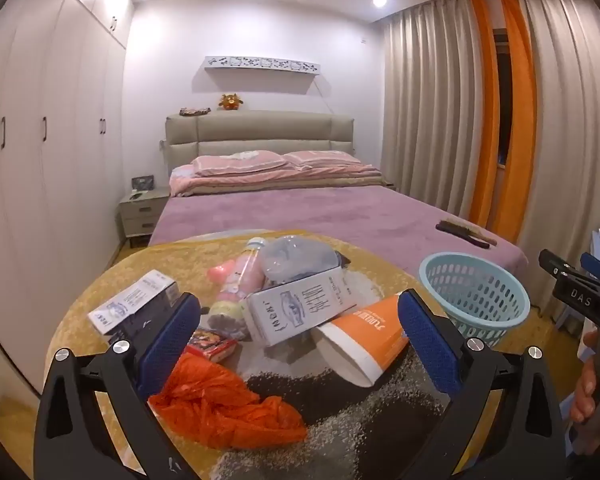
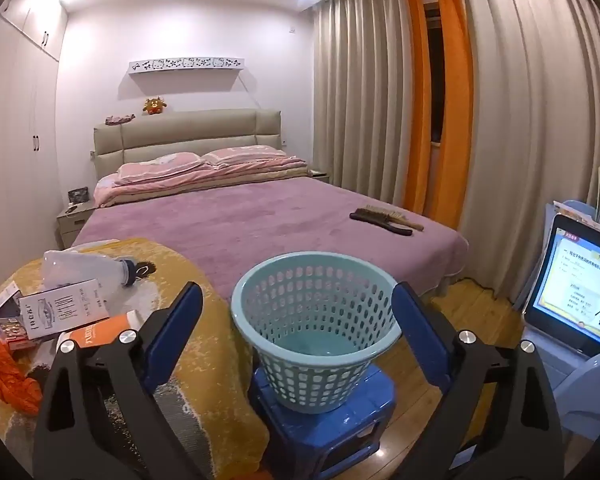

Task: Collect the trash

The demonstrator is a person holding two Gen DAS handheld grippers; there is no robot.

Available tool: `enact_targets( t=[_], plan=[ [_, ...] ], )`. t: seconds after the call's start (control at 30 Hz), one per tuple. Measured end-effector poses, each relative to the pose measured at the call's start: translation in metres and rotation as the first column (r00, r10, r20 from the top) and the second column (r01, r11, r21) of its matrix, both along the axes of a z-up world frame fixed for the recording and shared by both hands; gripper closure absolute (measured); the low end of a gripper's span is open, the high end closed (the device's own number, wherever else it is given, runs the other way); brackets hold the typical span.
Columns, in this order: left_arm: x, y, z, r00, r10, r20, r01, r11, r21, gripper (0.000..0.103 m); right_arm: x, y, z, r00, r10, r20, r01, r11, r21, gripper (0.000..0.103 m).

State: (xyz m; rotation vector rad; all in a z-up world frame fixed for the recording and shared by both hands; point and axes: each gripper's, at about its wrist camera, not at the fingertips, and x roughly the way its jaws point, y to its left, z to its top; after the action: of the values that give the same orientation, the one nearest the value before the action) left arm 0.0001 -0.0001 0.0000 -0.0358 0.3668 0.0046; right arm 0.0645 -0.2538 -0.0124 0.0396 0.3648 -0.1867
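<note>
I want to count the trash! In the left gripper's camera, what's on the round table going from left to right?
Dark box → orange plastic bag → white carton → orange paper cup → light blue basket, which is past the table's edge.

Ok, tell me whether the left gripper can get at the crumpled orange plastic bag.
Probably yes: the left gripper is open, the crumpled orange plastic bag lies uncovered just below its fingers, nothing between.

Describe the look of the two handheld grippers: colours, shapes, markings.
Left gripper: black angular frame, silver round bolts, two fingers with blue textured pads. Right gripper: same build. The left wrist view shows white "DAS" lettering on its black body, held by a bare hand.
</note>
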Motion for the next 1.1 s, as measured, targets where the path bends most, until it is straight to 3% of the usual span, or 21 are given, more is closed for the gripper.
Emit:
enact_targets(
  t=[1.1],
  plan=[
    [-0.008, 0.01, 0.006, 1.0, 0.022, 0.008, -0.021, 1.0, -0.022, 0.007, -0.001, 0.01, -0.004, 1.0, 0.018, -0.023, -0.018, 1.0, 0.007, 0.013]
  ],
)
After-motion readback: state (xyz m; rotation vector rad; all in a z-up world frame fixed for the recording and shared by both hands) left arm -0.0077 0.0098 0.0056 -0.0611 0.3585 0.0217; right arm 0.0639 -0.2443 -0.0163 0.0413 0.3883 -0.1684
